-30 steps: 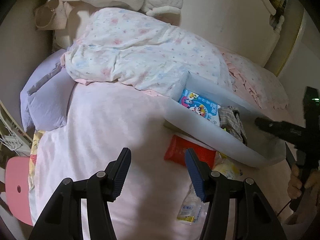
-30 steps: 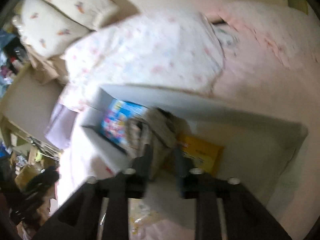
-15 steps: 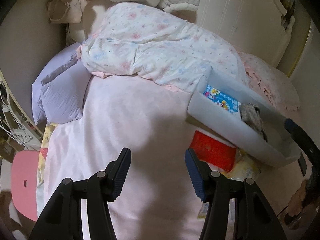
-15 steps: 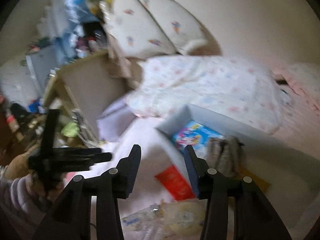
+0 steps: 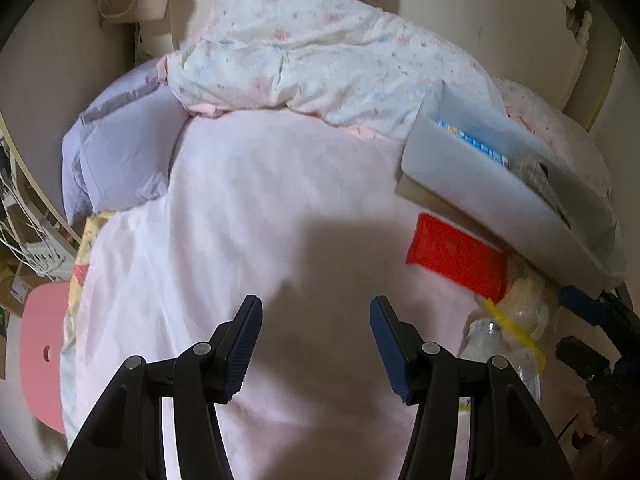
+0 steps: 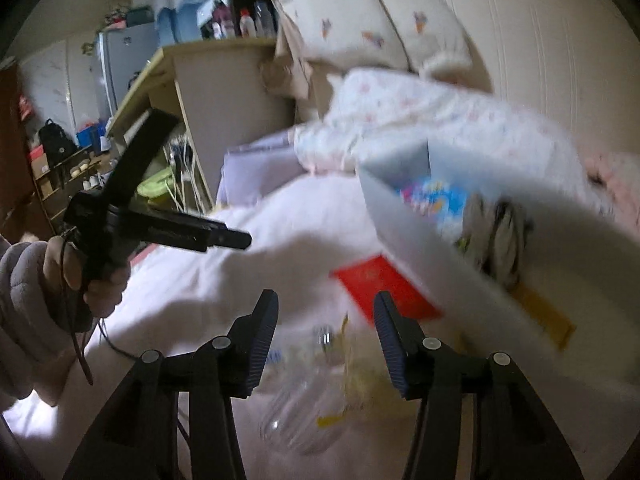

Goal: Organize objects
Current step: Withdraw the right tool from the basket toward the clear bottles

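Two grippers, both empty. Right gripper: jaws opening, nothing between; clear bottle directly below in lower centre frame, long axis along the fingers, nearer this hand. Left gripper: parted over bare sheet, bottle at far lower right.

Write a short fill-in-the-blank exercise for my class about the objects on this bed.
1. The flat packet lying beside the white bin is coloured ____.
2. The clear plastic bottle lies ____ the bin, on the bed.
3. The left hand-held gripper holds ____.

Missing words: red; outside; nothing
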A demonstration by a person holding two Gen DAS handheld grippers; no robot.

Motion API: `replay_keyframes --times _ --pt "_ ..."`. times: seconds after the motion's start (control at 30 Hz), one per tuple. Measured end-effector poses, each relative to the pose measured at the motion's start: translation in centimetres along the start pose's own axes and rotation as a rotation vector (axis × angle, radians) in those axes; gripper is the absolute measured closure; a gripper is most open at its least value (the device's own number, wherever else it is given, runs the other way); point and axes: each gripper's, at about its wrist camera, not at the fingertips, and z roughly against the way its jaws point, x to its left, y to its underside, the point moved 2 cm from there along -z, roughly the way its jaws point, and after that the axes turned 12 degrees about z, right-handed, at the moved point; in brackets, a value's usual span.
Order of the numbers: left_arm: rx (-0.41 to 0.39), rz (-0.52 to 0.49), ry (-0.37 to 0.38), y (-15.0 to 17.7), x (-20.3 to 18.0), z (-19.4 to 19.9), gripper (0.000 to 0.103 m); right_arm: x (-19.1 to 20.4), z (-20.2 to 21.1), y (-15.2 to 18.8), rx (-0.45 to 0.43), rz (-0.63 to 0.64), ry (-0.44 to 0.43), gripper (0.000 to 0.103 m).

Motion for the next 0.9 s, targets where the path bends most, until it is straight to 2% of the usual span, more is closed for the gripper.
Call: replay_keyframes --times 0.2,0.43,0.5,0.73,0.9 --pt "0.021 -0.010 0.029 1.1 0.1 -0.5 0.049 1.5 -0.8 1.1 0.053 0.038 -0.043 0.052" --pt "0.024 -0.019 0.131 1.6 -0.7 0.2 0.049 2.2 -1.0 2.9 0.136 0.020 -0.076 0.052" --pt "0.024 -0.030 0.164 1.8 -1.3 0.4 0.049 2.3 -0.9 3.5 0.136 0.018 -0.070 0.052" --pt "0.038 -0.131 0.242 2.9 -3.5 1.1 0.049 2.8 -1.4 3.9 0.189 0.066 -0.050 0.053" --pt "0.098 -0.188 0.258 4.0 -4.9 0.4 0.049 2.7 -1.1 4.1 0.197 0.045 -0.052 0.053"
